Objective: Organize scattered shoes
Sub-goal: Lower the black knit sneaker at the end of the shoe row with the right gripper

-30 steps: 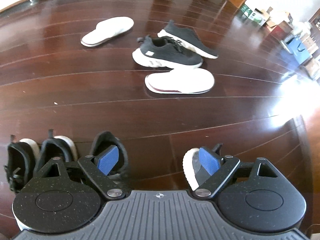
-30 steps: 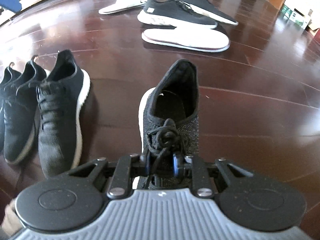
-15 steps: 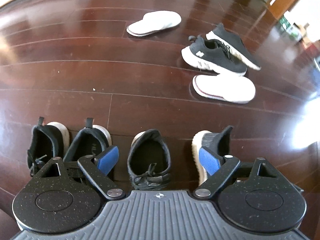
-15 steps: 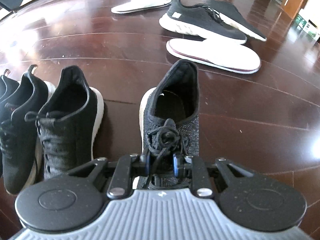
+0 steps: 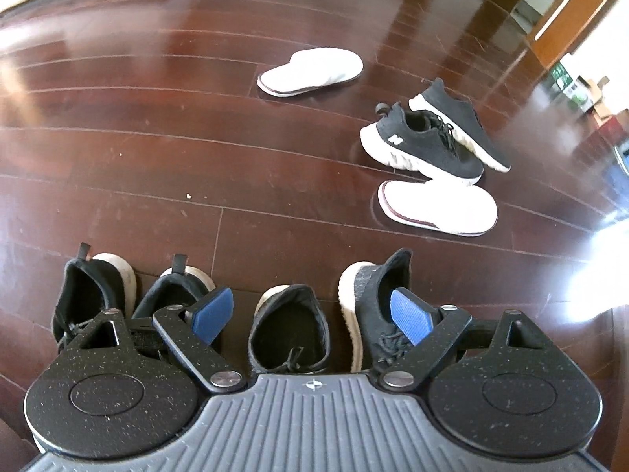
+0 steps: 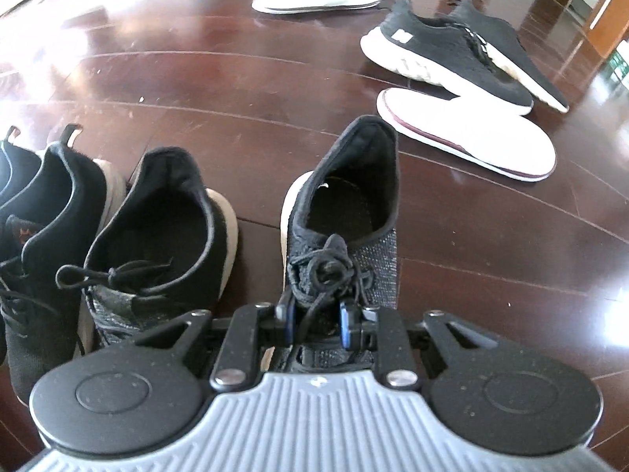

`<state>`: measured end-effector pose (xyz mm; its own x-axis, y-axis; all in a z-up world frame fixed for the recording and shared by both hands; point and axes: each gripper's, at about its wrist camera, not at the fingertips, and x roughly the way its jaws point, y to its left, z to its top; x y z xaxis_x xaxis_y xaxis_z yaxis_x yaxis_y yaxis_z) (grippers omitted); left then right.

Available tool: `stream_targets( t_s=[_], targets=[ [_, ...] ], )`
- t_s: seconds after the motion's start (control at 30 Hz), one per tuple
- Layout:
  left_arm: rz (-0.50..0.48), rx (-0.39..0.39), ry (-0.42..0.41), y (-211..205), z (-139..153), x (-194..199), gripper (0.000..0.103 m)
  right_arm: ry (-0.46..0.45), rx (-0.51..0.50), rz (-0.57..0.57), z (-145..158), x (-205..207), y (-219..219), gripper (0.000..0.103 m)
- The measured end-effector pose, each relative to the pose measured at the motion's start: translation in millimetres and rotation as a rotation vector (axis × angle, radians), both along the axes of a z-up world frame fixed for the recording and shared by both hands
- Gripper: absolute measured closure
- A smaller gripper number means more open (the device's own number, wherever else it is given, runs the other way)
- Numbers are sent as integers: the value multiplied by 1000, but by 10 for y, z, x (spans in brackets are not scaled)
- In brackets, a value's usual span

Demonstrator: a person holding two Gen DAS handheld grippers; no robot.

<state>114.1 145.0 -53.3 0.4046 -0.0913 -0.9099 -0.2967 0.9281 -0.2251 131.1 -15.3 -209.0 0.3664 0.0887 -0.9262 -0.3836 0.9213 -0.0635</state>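
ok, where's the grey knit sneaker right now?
Right end of the near row, in the right gripper, pinched at the laces: grey knit sneaker beside a black sneaker.

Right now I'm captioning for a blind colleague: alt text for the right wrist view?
The right claw grips a grey sneaker by its laces, beside three dark sneakers in a row; two white slippers and two black trainers lie scattered beyond.

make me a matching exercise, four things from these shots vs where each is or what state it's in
Things:
1. right gripper
2. left gripper
3. grey knit sneaker
4. N-logo sneaker

States:
A. open, holding nothing
B. far right, between two white slippers
C. shut on shoe laces
D. tilted at the right end of the near row

Pairs: 1-C, 2-A, 3-D, 4-B
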Motion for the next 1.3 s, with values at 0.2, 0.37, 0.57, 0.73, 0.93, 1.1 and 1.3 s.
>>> stream_targets(
  t_s=[0.2, 0.37, 0.57, 0.73, 0.93, 1.1, 1.3],
  targets=[
    [-29, -9, 5, -45, -2, -6, 12, 7, 3, -7, -14, -11, 37, 81],
    [-39, -14, 4, -74, 9, -4, 12, 33, 29, -19, -9, -57, 85, 81],
    [-32, -27, 5, -71, -10, 1, 12, 52, 4, -13, -36, -168, 163, 81],
    [-31, -40, 2, -72, -3, 1, 12, 106, 31, -103, -57, -168, 68, 81],
    [-32, -47, -2, -72, 7, 4, 12, 172, 92, -232, -70, -138, -100, 81],
    [-36, -47, -4, -78, 16, 7, 12, 211, 152, -311, -62, -125, -163, 81],
    [-41, -40, 0, -104, 4, 15, 12, 221, 165, -301, -93, -96, -90, 81]
  ],
)
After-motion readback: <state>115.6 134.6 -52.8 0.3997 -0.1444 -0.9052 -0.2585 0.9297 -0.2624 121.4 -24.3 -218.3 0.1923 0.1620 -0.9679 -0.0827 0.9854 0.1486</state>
